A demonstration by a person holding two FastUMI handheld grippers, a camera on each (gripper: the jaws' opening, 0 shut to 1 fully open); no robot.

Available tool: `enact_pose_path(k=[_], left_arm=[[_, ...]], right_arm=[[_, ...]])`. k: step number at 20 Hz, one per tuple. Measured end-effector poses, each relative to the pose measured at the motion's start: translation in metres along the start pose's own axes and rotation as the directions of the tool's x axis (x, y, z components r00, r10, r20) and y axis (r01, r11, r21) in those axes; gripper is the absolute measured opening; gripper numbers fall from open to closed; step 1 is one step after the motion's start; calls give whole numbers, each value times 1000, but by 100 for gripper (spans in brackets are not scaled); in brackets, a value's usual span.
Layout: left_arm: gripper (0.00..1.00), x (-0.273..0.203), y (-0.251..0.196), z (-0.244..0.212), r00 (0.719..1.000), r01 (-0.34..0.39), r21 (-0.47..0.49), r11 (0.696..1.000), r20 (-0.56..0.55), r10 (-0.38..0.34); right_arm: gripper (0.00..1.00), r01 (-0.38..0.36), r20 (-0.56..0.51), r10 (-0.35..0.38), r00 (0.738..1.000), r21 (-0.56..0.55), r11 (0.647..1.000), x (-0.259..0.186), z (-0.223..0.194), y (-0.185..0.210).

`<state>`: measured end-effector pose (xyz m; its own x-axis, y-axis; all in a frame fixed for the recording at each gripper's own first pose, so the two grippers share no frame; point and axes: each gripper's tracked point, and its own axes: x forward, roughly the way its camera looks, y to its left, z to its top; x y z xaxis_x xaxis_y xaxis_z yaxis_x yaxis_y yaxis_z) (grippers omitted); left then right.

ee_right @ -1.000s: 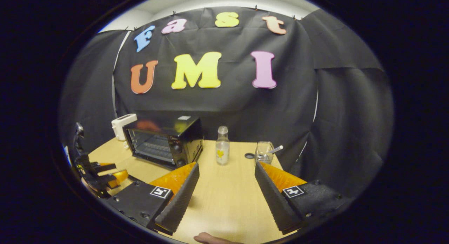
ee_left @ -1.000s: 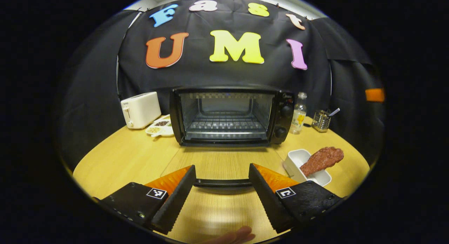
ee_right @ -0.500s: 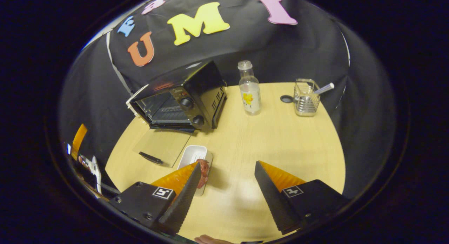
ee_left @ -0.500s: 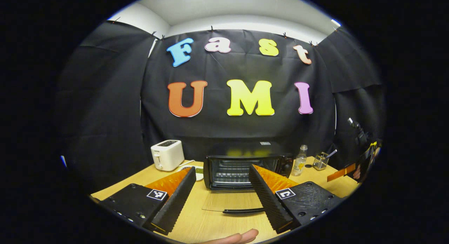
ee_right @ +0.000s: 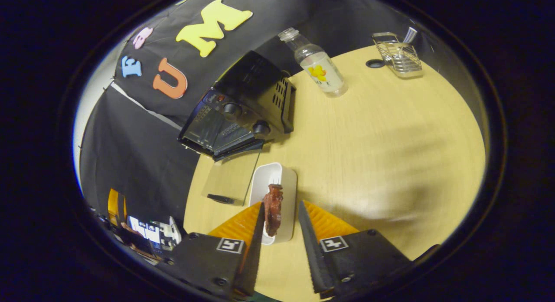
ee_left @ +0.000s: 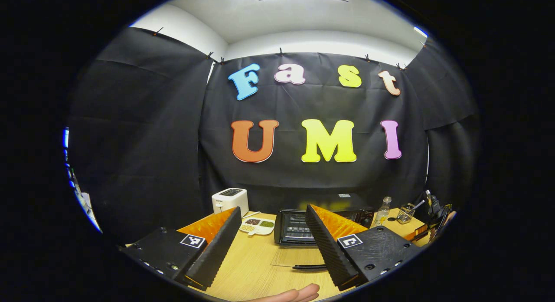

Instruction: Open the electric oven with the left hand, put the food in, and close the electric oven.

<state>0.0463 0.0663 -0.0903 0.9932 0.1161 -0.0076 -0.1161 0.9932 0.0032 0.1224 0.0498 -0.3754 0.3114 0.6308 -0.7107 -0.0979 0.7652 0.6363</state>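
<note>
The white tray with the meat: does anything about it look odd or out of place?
Nothing is spilled or damaged. The meat sticks up out of the white tray instead of lying flat, between the right gripper fingers. The oven door lies open, as the task needs.

- I can read no word or number on any object here.
- The bottle (ee_right: 318,63), upper middle of the right gripper view, carries a yellow-printed label, too small for me to make out.
- The oven (ee_right: 243,111) front, upper left of centre, bears a tiny illegible mark.
</note>
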Motion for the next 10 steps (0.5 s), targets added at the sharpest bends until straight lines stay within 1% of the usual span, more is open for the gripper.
enact_pose_path(k=[1,2,3,4,6,7,8,10], left_arm=[[95,-3,0,-1,1000,2,-5,1000,-4,-2],[84,-6,0,0,1000,5,-11,1000,-7,-5],[84,-10,1,1,1000,11,-13,1000,-5,-11],[95,-14,0,0,1000,18,-11,1000,-6,-18],[95,-22,3,-1,1000,28,-9,1000,-8,-28],[95,-26,5,-1,1000,27,-10,1000,-6,-27],[95,-31,8,-2,1000,26,-13,1000,-6,-26],[95,-37,10,-8,999,40,-18,999,-14,-40]], right_arm=[[17,-7,2,7,1000,41,999,-1,-4,3],[16,-6,6,5,1000,53,999,-2,-6,5],[13,-3,20,2,1000,45,999,-7,-8,8],[13,9,36,-10,999,13,1000,-12,-10,12],[12,55,85,-49,995,-67,996,-27,-10,24],[9,75,113,-63,992,-109,991,-36,-10,32],[12,91,142,-69,987,-155,984,-45,-10,44],[12,133,197,-83,977,-255,958,-61,-14,69]])
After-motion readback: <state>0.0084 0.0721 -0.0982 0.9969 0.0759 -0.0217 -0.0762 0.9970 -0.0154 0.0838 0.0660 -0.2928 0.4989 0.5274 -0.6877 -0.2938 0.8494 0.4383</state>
